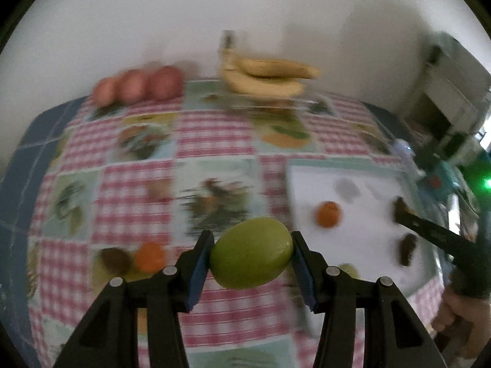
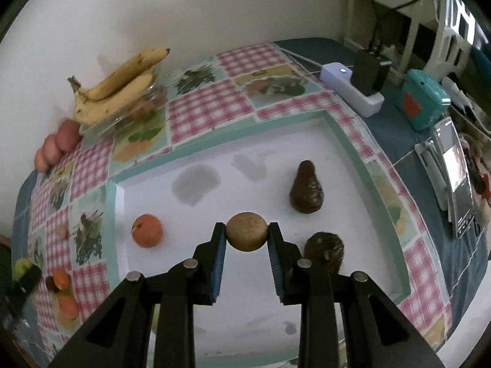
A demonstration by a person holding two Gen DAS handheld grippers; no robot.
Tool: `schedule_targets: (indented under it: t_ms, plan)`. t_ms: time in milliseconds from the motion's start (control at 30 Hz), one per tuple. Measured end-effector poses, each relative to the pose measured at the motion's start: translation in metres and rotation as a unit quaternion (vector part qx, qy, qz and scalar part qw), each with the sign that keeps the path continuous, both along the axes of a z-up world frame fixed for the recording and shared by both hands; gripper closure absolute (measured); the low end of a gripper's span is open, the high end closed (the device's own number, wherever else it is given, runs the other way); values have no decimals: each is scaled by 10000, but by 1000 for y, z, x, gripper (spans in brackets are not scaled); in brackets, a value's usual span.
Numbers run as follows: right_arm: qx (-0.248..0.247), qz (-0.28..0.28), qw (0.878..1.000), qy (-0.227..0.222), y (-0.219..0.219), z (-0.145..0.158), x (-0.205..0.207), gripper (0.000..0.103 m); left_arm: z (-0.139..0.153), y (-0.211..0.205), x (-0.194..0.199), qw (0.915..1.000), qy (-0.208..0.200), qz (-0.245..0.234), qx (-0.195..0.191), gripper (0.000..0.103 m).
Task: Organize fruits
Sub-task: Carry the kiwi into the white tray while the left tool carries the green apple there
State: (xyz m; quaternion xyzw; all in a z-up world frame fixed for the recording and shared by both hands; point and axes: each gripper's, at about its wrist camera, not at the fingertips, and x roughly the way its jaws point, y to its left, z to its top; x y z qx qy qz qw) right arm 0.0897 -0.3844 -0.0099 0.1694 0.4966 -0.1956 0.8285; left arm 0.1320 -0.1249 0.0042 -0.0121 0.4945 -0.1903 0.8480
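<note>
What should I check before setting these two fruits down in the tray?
1. Left gripper closed on the green fruit: ok.
2. Right gripper closed on the brown round fruit: ok.
3. Bare white floor in the tray for both: ok.
4. Orange and two dark fruits clear of the right gripper's drop spot: ok, none touching.
5. Left gripper over the tray: not ok, it is over the tablecloth beside it.
6. Height above the tray: cannot tell.

Green fruit (image 1: 251, 253); brown fruit (image 2: 247, 231); pink-checked tablecloth (image 2: 196, 107).
</note>
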Motion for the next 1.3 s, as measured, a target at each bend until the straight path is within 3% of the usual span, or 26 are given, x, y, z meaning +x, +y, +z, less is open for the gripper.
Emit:
schedule_targets:
  t_ms: [133, 300, 700, 1300]
  plan:
    - [19, -13, 10000, -47, -7, -1, 1, 75, -1, -35, 6, 9984, -45, -467, -301, 50]
    - [127, 7, 9999, -42, -12, -6, 4, 75, -15, -62, 34, 9974, 170, -565, -411, 50]
    - [174, 156, 9996, 130, -9, -28, 22, 75, -50, -109, 79, 9968, 514, -611, -94, 50]
    - [110, 214, 9989, 410, -6, -52, 26, 75, -81, -128, 90, 9957, 764, -516, 108, 50]
